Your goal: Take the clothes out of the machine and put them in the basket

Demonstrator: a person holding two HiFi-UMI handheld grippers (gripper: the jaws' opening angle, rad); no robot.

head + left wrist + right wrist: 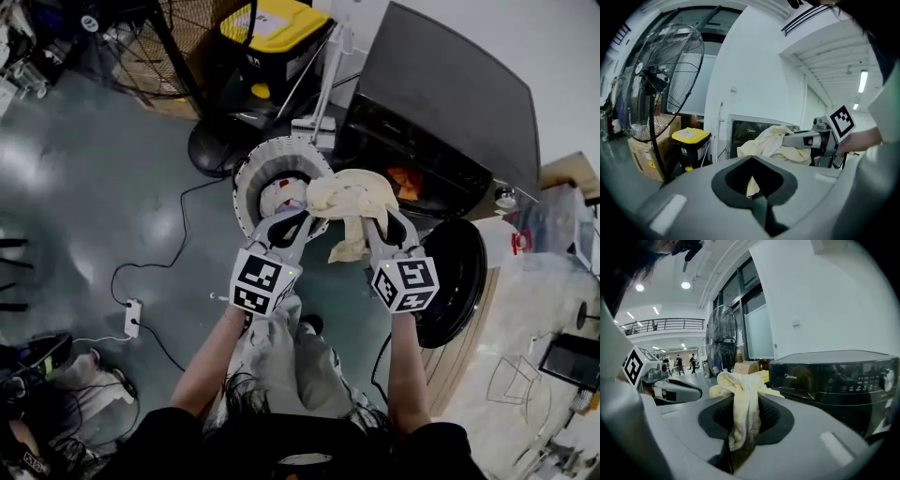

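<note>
Head view: left gripper (pixel 302 218) and right gripper (pixel 382 221) hold the cloth (pixel 352 192) at 12 o'clock, outside the machine (pixel 441 103); left gripper view: fingers (pixel 693 187) clenched on its edge; right gripper view: fingers (pixel 811 427) grasping a fold; next, probably lower it into the basket (pixel 255 161) at 11.

The head view looked steeply down from above the person (pixel 309 441) onto the left gripper (pixel 298 223), the right gripper (pixel 382 223), the basket (pixel 246 173) and the machine (pixel 450 94). Each gripper view looked closely along its own jaws, near level, toward the machine. All three shared the cream cloth (pixel 352 195).
</note>
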